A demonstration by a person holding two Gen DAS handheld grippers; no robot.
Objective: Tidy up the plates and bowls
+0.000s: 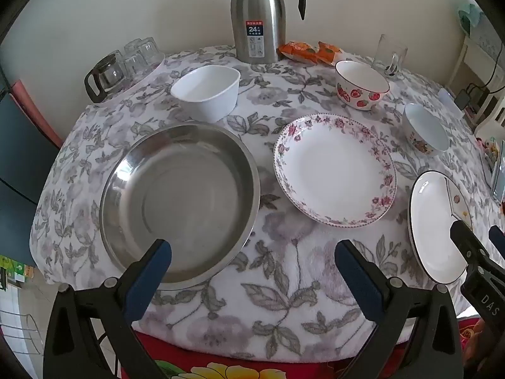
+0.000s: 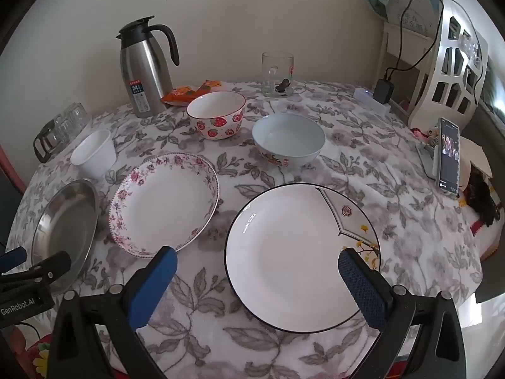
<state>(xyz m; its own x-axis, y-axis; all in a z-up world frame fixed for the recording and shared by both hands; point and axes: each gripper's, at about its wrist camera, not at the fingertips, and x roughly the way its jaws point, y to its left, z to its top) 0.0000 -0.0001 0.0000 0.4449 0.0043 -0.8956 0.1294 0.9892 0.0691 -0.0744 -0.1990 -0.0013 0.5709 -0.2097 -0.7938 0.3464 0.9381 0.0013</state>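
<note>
A steel plate [image 1: 180, 202] [image 2: 63, 233] lies at the table's left front. A pink-flowered plate [image 1: 334, 167] [image 2: 164, 202] lies beside it, and a black-rimmed white plate [image 1: 435, 227] [image 2: 296, 252] lies to the right. Behind stand a plain white bowl [image 1: 206, 90] [image 2: 93, 153], a strawberry bowl [image 1: 361, 83] [image 2: 216, 113] and a pale blue bowl [image 1: 426, 131] [image 2: 288, 139]. My left gripper [image 1: 252, 252] is open and empty, above the table's front edge, right of the steel plate. My right gripper [image 2: 257, 260] is open and empty, over the black-rimmed plate's near side.
A steel thermos jug [image 1: 257, 15] [image 2: 145, 72], orange snack packets [image 1: 311, 52], a glass mug [image 2: 277, 74], and a glass pot with tumblers [image 1: 123, 66] stand at the back. A phone on a stand [image 2: 448, 158] and a white shelf [image 2: 448, 63] are at the right.
</note>
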